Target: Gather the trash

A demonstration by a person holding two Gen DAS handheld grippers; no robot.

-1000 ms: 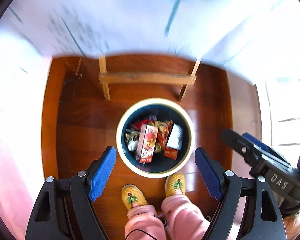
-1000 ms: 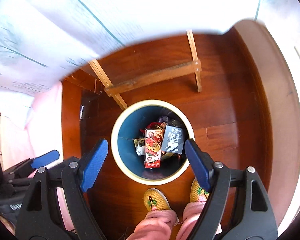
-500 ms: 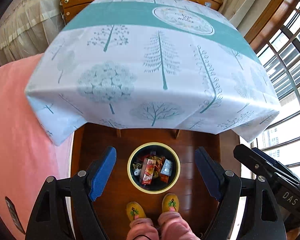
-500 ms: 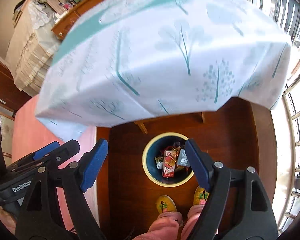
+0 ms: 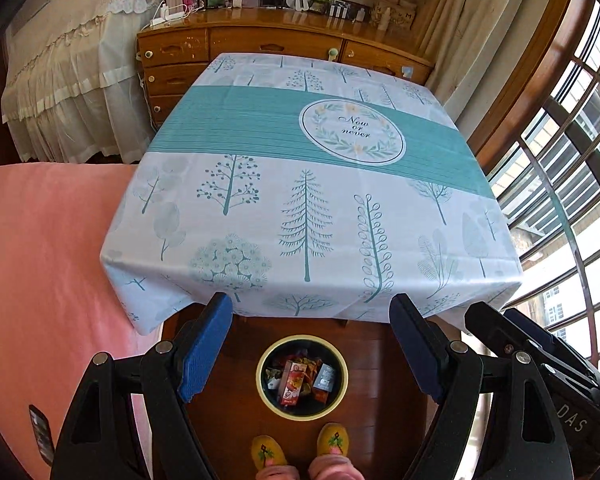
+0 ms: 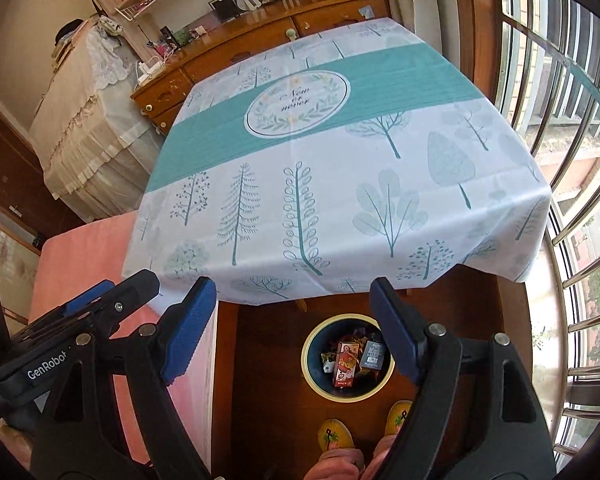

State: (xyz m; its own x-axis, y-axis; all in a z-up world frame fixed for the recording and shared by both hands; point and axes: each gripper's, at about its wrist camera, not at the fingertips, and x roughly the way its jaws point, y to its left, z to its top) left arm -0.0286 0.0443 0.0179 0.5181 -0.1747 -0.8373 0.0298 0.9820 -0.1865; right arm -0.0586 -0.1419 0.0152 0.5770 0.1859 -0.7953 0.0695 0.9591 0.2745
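So the trash bin (image 5: 302, 411) sits on the dark wood floor (image 5: 372, 344), right in front of the person's yellow slippers (image 5: 333, 441) and just past the near edge of the tabletop. It's a round bin with a cream rim and a dark inside, and it's got stuff in it: a red carton (image 5: 293, 377) standing up in the middle, a dark little box (image 5: 325, 377) beside it, plus a jumble of wrappers I can't make out.

Left claw (image 5: 311, 344) is spread wide with nothing between the blue pads (image 5: 204, 354), and the bin shows in the gap. Right claw (image 6: 292, 328) is the same deal, wide apart and empty, with the bin (image 6: 346, 390) sitting near its right finger.

The tabletop is covered by a white cloth (image 5: 312, 200) with tree prints and a teal band, and its hanging edge drapes over just behind the bin. A pink bed (image 5: 40, 260) is off to the left, a wooden dresser (image 5: 276, 44) with clutter on top sits behind the tabletop, and barred windows (image 5: 572, 184) run down the right.
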